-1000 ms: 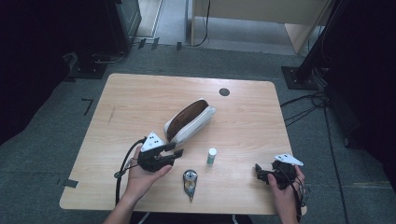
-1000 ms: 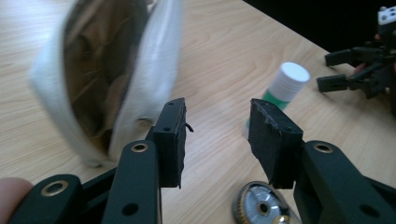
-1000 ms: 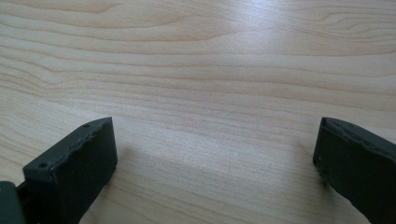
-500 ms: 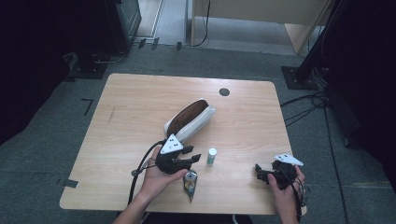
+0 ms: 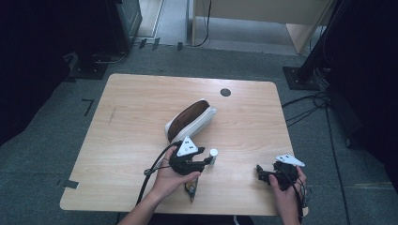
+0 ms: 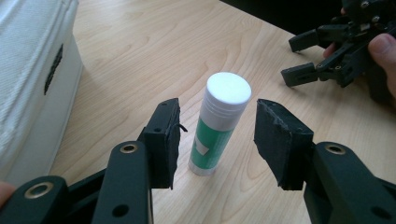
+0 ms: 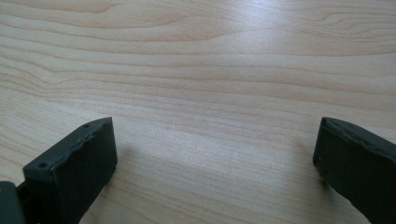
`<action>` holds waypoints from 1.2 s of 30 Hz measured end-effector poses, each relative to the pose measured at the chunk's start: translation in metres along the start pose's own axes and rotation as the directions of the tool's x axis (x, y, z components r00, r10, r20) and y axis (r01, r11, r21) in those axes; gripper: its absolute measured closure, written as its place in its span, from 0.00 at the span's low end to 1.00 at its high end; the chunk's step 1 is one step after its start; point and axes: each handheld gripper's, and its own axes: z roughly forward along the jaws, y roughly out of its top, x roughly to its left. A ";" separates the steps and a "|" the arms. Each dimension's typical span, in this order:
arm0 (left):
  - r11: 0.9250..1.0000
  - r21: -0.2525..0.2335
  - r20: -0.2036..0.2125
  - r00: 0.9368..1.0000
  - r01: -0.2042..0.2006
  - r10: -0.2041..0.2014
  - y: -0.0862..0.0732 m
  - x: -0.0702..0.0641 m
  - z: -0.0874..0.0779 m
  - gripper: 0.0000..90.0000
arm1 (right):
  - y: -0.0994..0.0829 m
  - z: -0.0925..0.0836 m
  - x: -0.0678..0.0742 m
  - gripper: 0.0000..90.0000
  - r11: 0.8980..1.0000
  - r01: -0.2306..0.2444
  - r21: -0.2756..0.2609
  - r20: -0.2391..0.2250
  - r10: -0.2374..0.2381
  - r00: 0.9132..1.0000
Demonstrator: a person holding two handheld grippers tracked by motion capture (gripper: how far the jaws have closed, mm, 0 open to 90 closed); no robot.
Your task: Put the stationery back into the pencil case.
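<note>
A glue stick [image 6: 219, 126] with a white cap and green label stands upright on the wooden table [image 5: 141, 108]; from above the glue stick [image 5: 213, 153] is right of centre. My left gripper [image 6: 222, 137] is open around it, with a gap on each side and neither pad touching. Its jaws have just been opening. In the high view my left gripper [image 5: 206, 161] points right at the stick. My right gripper [image 5: 259, 172] rests near the table's front right, open over bare wood [image 7: 215, 154], and the left gripper view also catches the right gripper [image 6: 301, 58].
A white pencil case [image 5: 192, 121] with a brown inside lies open just behind the left hand. A small pointed object [image 5: 191, 191] lies under that hand near the front edge. A black round grommet [image 5: 225, 92] sits at the back. The left gripper's cable [image 5: 152, 168] trails off the front.
The left hand has carried its gripper to the right, from beside the pencil case to the glue stick. The right gripper has stayed put.
</note>
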 end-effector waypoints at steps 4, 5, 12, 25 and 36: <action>1.000 0.012 -0.014 1.000 -0.006 0.006 0.002 -0.001 0.006 0.57 | 0.000 0.000 0.000 0.00 1.000 0.000 0.000 0.000 0.000 1.000; 1.000 0.011 -0.019 1.000 -0.007 0.007 0.002 -0.002 0.007 0.57 | 0.000 0.000 0.000 0.00 1.000 0.000 0.000 0.000 0.000 1.000; 0.999 0.035 -0.026 0.999 -0.020 0.021 0.005 -0.005 0.016 0.58 | 0.000 0.000 0.000 0.00 1.000 0.000 0.000 0.000 0.000 1.000; 0.991 0.073 -0.103 0.988 -0.111 0.119 0.008 -0.015 0.028 0.73 | 0.000 0.000 0.000 0.00 1.000 0.000 -0.002 0.000 0.000 1.000; 0.996 0.045 -0.102 0.991 -0.081 0.086 0.013 -0.009 0.011 0.74 | 0.000 0.000 0.000 0.00 1.000 0.000 0.000 0.000 0.000 1.000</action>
